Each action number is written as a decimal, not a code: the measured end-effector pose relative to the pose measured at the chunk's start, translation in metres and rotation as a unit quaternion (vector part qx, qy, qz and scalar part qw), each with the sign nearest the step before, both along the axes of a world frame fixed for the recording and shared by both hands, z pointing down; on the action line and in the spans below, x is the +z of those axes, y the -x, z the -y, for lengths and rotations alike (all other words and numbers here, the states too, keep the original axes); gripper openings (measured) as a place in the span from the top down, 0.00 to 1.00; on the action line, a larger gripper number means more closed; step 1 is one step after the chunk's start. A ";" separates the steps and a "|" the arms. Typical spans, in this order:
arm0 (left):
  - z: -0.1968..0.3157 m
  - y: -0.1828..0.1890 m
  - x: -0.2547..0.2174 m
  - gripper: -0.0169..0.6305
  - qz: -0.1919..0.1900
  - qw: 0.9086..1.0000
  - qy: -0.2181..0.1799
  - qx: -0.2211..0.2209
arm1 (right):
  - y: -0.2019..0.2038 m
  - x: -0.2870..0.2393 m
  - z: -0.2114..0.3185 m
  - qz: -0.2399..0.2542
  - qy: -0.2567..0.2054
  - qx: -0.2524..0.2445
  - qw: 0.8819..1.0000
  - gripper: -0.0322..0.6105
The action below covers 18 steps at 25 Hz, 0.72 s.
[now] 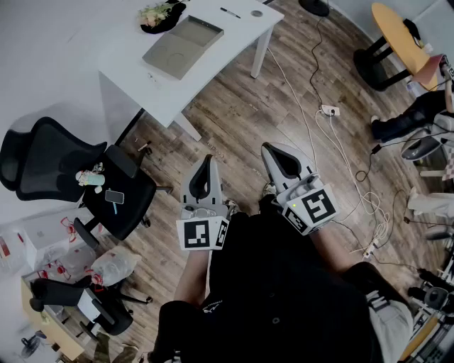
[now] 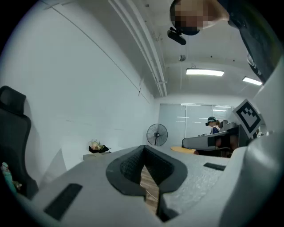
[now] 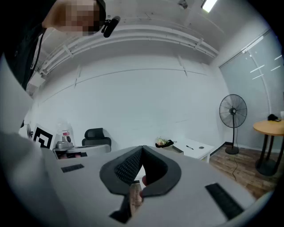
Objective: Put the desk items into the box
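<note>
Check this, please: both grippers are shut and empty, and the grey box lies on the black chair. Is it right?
Not quite. The grey box lies on the white desk, not on the black chair; the head view shows it. The rest stands: the left gripper and the right gripper are shut and empty.

The top edge of the head view cuts off the desk and the dark thing with flowers on it. The things on the chair are too small to tell. The right edge cuts off a person.
</note>
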<state>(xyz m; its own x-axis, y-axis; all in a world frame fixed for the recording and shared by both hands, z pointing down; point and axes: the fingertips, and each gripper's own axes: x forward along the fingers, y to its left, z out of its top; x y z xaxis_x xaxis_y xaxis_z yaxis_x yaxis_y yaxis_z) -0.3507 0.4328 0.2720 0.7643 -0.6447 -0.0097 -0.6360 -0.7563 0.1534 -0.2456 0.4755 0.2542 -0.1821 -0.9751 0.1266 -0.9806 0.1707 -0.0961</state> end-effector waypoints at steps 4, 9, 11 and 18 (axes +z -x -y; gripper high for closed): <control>-0.036 0.002 -0.003 0.96 -0.002 1.000 0.023 -0.007 | -0.007 -0.003 -0.034 0.018 0.017 0.018 1.000 0.95; -0.062 -0.028 0.001 0.96 0.002 0.999 0.041 0.016 | -0.020 -0.008 -0.057 0.029 0.015 0.020 0.999 0.95; -0.072 -0.045 -0.007 0.96 0.008 0.999 0.025 0.027 | -0.030 -0.008 -0.069 0.024 0.015 0.017 0.999 0.95; -0.097 -0.084 -0.015 0.96 0.018 1.000 0.016 0.018 | -0.084 -0.015 -0.097 0.032 -0.007 0.043 0.999 0.95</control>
